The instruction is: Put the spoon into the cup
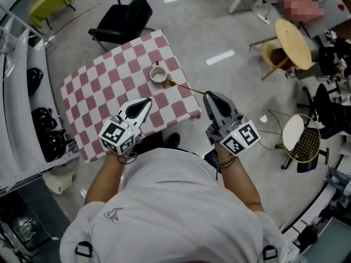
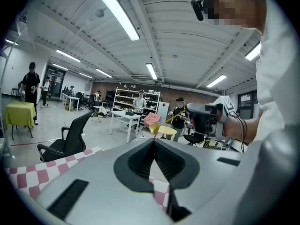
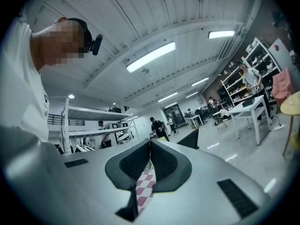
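Note:
A white cup (image 1: 158, 74) stands near the far right corner of the red-and-white checked table (image 1: 104, 92). My right gripper (image 1: 208, 96) is off the table's right edge, shut on the handle of a thin golden spoon (image 1: 186, 87). The spoon's bowl reaches to just right of the cup. In the left gripper view the spoon (image 2: 154, 128) sticks out from the right gripper (image 2: 202, 118) in mid-air. A thin yellow sliver shows between the shut jaws of the right gripper (image 3: 150, 143). My left gripper (image 1: 147, 101) hovers over the table's near edge, shut and empty (image 2: 153, 141).
A black office chair (image 1: 123, 18) stands behind the table. A round wooden stool (image 1: 292, 43) and a racket-like frame (image 1: 303, 141) are on the floor to the right. Shelves with dark helmets (image 1: 44, 127) line the left side.

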Demonstrator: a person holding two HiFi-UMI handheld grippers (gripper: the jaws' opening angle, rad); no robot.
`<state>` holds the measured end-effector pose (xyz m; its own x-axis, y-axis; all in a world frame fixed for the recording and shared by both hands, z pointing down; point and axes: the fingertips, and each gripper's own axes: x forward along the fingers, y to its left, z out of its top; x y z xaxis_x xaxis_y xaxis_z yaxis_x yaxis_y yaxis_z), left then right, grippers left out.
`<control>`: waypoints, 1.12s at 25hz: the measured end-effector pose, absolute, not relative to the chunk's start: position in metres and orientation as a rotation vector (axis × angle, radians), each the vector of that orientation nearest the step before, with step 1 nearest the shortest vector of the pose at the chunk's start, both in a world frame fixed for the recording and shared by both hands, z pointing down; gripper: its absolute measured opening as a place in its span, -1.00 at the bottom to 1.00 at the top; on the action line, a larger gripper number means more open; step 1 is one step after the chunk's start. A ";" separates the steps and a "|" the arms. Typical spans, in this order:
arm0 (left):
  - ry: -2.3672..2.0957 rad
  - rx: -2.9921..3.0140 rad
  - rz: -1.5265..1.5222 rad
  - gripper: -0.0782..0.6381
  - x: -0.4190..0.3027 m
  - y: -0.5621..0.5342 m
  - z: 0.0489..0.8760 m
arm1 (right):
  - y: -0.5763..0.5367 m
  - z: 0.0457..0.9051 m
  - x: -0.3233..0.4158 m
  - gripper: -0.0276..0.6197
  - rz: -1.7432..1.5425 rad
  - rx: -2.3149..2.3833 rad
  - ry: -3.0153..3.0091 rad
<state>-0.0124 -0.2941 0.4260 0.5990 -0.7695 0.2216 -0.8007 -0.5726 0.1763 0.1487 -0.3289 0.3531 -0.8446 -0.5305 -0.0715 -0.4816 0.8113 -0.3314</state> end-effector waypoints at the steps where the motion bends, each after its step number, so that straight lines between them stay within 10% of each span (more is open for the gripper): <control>1: -1.288 2.565 0.181 -0.74 -0.015 -0.297 0.429 | -0.332 0.357 0.146 -0.81 -0.467 -0.797 2.839; 28: -1.247 2.454 0.301 -0.74 -0.080 -0.385 0.506 | -0.429 0.479 0.076 -0.81 -0.768 -0.912 2.917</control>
<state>-0.0805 -0.3853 0.5061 0.5854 -0.7312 0.3502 -0.8104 -0.5397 0.2280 0.0758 -0.4293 0.4786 -0.8323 -0.5335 0.1503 -0.5384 0.7137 -0.4481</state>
